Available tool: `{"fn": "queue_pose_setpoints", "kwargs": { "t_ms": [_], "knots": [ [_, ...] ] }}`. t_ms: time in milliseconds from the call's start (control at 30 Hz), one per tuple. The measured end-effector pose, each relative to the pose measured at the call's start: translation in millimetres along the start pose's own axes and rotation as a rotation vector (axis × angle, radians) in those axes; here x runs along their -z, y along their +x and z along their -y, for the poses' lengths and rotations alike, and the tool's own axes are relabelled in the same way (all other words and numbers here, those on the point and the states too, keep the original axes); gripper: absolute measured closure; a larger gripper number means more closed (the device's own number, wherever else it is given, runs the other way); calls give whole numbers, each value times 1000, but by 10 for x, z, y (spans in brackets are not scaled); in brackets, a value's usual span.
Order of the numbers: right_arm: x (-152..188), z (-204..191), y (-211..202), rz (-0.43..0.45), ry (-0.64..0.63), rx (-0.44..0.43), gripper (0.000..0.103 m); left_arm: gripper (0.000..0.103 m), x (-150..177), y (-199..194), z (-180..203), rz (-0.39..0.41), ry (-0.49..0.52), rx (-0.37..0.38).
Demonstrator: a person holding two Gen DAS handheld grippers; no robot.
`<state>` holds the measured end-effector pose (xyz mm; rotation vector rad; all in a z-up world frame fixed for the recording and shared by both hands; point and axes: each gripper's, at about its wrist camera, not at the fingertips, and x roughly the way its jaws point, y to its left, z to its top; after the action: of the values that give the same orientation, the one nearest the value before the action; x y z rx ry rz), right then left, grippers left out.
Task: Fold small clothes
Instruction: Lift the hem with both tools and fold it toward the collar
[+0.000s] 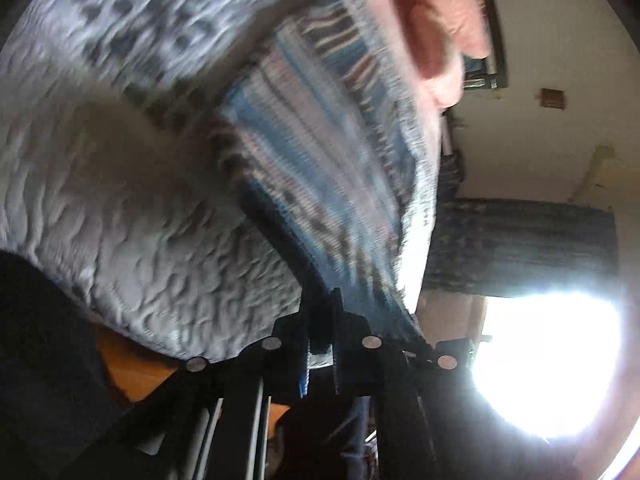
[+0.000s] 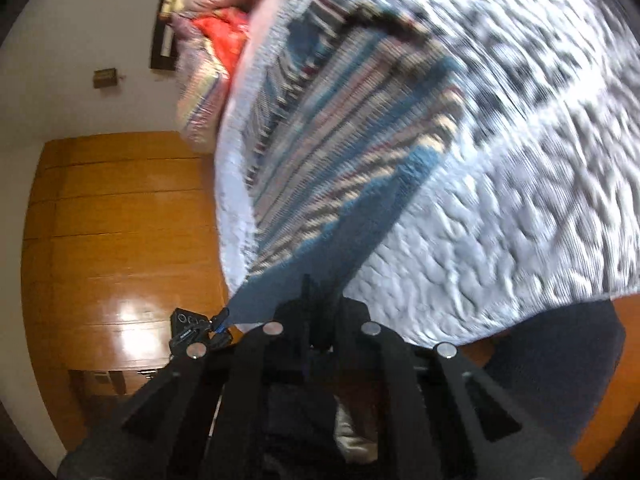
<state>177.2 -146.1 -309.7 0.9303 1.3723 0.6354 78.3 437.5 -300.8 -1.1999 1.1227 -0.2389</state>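
The striped garment (image 1: 320, 152), banded in blue, pink, cream and dark lines with a solid blue edge, is stretched taut above a quilted white bedspread (image 1: 132, 220), and both views are heavily smeared with motion blur. In the left wrist view the garment's blue edge runs down into the left claw (image 1: 320, 340), whose two black fingers are pressed together on the cloth, a strip of blue fabric showing between them. In the right wrist view the same garment (image 2: 340, 152) fans out from the right claw (image 2: 308, 312), which likewise pinches a blue corner between its closed fingers; the garment's far corner leads to the other gripper (image 2: 204, 330), seen small to the left of the garment's lower edge.

The bedspread lies behind the garment in both views, carrying a patch of dark grey blotchy print (image 1: 132, 12) further up from the garment. Beyond the garment's upper end sit a pink pillow-like bundle (image 1: 448, 40) and something bright red (image 2: 224, 36), blurred. In the left wrist view a dark curtain (image 1: 520, 248) and a glaring bright window (image 1: 548, 364) lie to the right of the garment. In the right wrist view a glossy wooden wardrobe (image 2: 120, 240) stands to the garment's left.
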Motion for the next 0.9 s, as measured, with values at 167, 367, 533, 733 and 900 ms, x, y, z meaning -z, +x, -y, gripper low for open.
{"fn": "queue_pose_setpoints", "kwargs": {
  "t_ms": [167,367,533,733,900],
  "knots": [
    [-309,-363,-132,38,-42,-45,97,95,-266,-73,389,40,30,55],
    [-870,-625,-71,70,-59,-52,97,95,-730,-51,666,62,44,69],
    [-1425,-762,119,75,-63,-16,97,95,-1268,175,809,65,28,59],
    [-2092,-742,492,60,-31,32,97,95,-1967,588,798,59,-8,-1],
    [-2502,-625,832,37,-6,88,97,95,-2467,985,685,37,-32,-65]
  ]
}}
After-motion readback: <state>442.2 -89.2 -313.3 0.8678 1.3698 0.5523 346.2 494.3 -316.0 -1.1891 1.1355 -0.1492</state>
